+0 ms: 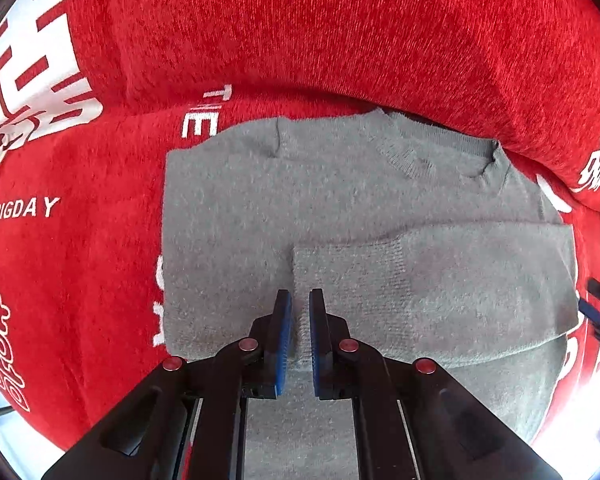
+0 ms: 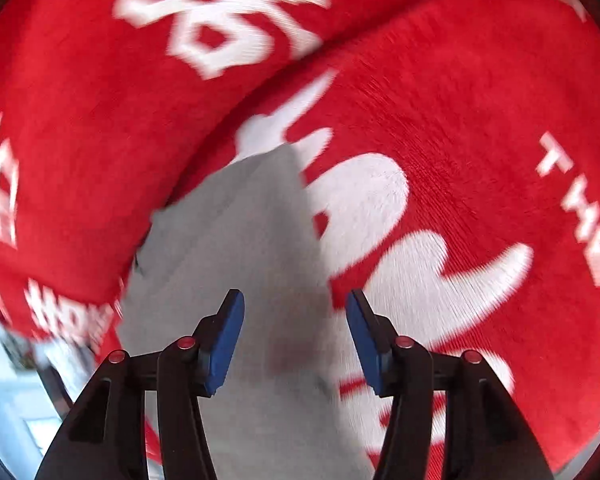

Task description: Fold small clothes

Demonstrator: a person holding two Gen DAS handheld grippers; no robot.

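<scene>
On a red cover point(image 1: 340, 40) with white print lies the grey sweater point(image 1: 340, 208), one sleeve folded across.
Left wrist view: left gripper point(image 1: 300, 304) above the cuff, jaws nearly together, pinching nothing visible. Right wrist view, blurred: right gripper point(image 2: 295, 308) jaws apart over the sweater's edge.

Grey sweater point(image 1: 340, 208) lies flat on red printed cover point(image 1: 80, 260)

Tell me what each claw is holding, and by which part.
The left claw is shut on the gray sweater, apparently pinching the cuff end of the folded-in sleeve. The right claw is open and holds nothing.
</scene>
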